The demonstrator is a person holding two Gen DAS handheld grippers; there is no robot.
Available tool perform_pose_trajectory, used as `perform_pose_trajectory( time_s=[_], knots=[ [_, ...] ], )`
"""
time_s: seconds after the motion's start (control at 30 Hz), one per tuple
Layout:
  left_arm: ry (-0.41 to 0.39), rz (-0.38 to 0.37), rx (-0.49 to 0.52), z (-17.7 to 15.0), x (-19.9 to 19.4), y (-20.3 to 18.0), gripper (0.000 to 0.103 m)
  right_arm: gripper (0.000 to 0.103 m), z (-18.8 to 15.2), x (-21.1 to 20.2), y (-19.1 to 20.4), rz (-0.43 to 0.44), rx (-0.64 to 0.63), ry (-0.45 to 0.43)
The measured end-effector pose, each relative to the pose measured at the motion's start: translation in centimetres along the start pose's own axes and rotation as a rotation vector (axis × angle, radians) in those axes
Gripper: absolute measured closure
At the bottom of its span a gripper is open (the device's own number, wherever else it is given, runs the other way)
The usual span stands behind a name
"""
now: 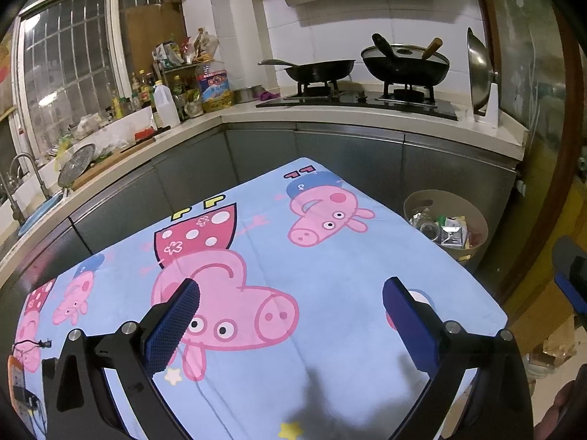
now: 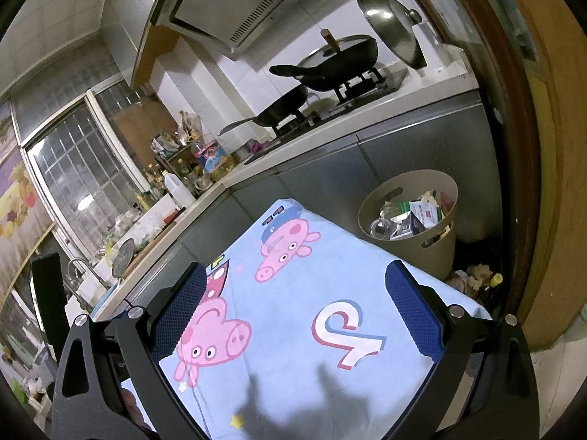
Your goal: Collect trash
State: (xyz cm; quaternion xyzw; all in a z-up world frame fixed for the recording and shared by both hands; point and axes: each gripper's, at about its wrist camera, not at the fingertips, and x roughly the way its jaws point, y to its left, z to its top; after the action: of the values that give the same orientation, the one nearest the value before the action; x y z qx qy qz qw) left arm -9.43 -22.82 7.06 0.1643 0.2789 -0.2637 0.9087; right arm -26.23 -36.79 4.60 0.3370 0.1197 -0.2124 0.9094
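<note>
A: Left wrist view: left gripper (image 1: 290, 324) jaws apart over the cartoon-pig cloth (image 1: 330, 256) on a kitchen table; full trash bin (image 1: 445, 227) beyond its far right corner.

B: Right gripper (image 2: 293, 315), also gaping and empty, alone shows litter (image 2: 477, 277) on the floor beside that bin.

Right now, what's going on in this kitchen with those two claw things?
A person holds a claw in each hand over a table with a cartoon cloth, collecting trash. The left claw and right claw are both open and hold nothing. No trash shows on the cloth. The bin beside the table, against the cabinets, already holds wrappers and a bottle, and a few scraps lie on the floor by it.
</note>
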Motion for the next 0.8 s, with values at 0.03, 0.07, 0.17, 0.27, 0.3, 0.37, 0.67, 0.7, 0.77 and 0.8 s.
perform_pose_trajectory(
  time_s=[0.03,0.07,0.17,0.27,0.3,0.37,0.67,0.7,0.77,0.8],
  knots=[
    [0.002,-0.003,-0.001,-0.02,0.04,0.04,0.004,0.006,-0.03,0.02,0.09,0.0,-0.004,-0.001],
    [0.004,-0.005,-0.001,-0.01,0.08,0.03,0.004,0.006,-0.1,0.02,0.16,0.0,-0.007,-0.001],
    [0.002,-0.003,0.005,-0.03,0.09,-0.1,0.004,0.006,0.01,0.1,0.23,0.001,-0.01,0.003],
    [0.015,-0.005,0.01,-0.14,0.26,-0.02,0.004,0.006,0.27,0.17,0.25,0.003,-0.012,0.007],
    [0.024,-0.009,0.014,-0.16,0.38,-0.11,0.004,0.006,0.25,0.15,0.28,0.003,-0.014,0.006],
    [0.029,-0.012,0.015,-0.3,0.49,-0.12,0.004,0.006,0.3,0.28,0.35,0.005,-0.016,0.007],
    [0.043,-0.002,0.014,-0.66,0.69,0.08,0.004,0.006,0.26,0.43,0.44,0.005,-0.018,0.011],
    [0.044,-0.002,0.013,-0.69,0.7,0.11,0.004,0.006,0.21,0.47,0.47,0.005,-0.019,0.012],
    [0.047,-0.004,0.013,-0.75,0.7,0.19,0.004,0.006,0.22,0.47,0.46,0.005,-0.019,0.011],
    [0.048,-0.005,0.013,-0.79,0.71,0.19,0.004,0.006,0.26,0.49,0.43,0.005,-0.019,0.011]
  ],
)
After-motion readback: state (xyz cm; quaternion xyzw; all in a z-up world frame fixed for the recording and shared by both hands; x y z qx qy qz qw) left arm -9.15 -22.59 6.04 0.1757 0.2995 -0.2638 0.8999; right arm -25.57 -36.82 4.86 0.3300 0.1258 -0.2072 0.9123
